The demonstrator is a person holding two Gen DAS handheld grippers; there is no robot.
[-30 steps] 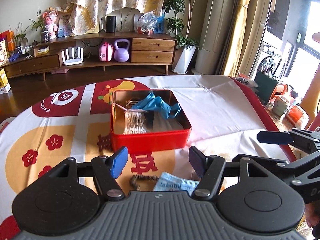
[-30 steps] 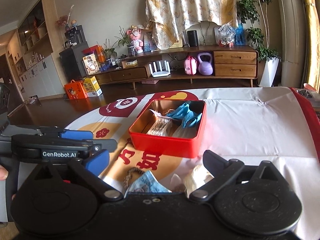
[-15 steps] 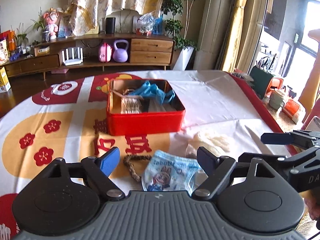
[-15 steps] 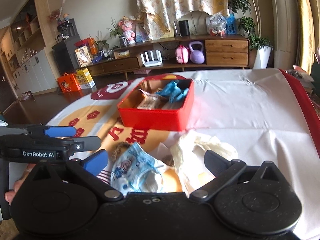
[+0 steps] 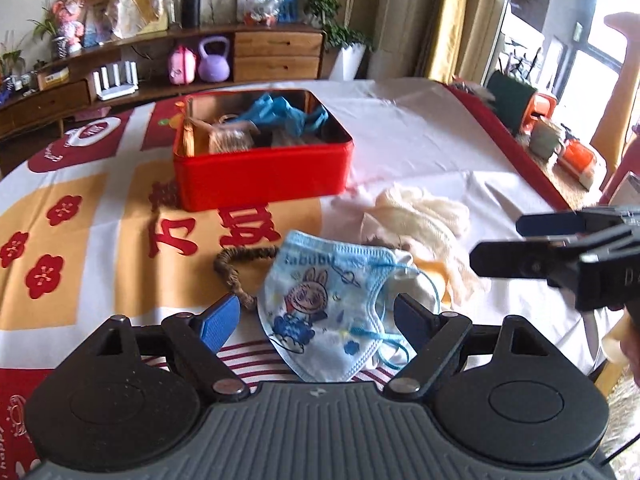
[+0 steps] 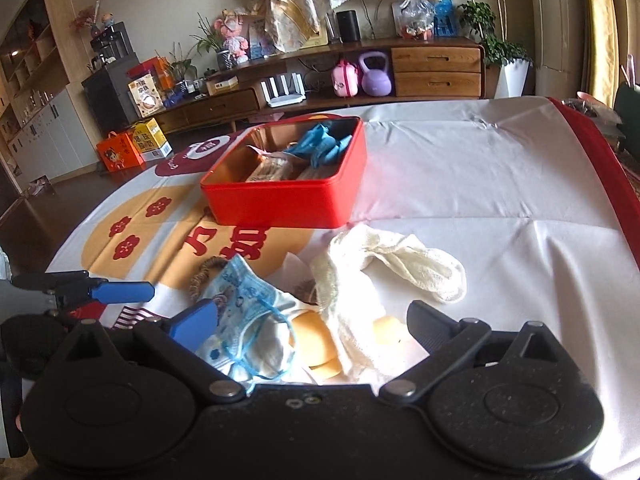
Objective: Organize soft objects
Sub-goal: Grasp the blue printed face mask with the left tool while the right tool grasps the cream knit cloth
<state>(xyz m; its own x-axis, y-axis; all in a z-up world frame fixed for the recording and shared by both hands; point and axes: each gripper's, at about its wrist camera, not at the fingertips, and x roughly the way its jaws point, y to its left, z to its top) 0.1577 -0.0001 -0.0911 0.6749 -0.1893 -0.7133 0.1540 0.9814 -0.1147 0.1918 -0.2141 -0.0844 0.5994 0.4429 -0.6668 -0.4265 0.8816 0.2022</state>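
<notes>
The left tool [image 5: 316,320] hangs with its jaws spread wide on either side of the child's face mask [image 5: 324,304], which lies flat on the counter [image 5: 440,152] with its ear loops trailing loose; nothing is pinched yet, and the spread looks chosen to take the mask across its width. The right tool [image 6: 312,326] is also wide and empty, poised over the pale knitted cloth [image 6: 384,264] that is heaped just beside the mask, with an orange-yellow soft piece [image 6: 316,340] peeping out from under it. A braided hair tie [image 5: 236,268] lies touching the mask's far left edge. These loose things sit in a small cluster near the front edge, probably because they are waiting to go into the red tin [image 5: 260,176], which stands open a little further back and already holds blue gloves [image 5: 288,114] and a bundle of something tan, too jumbled to name. The counter wears a white cloth with red and gold festive print, creased in places, which may let soft things drag. Behind is a living room: a long wooden sideboard [image 6: 432,68], a purple kettlebell [image 6: 376,76], potted plants, draped curtains, bright windows to the right
</notes>
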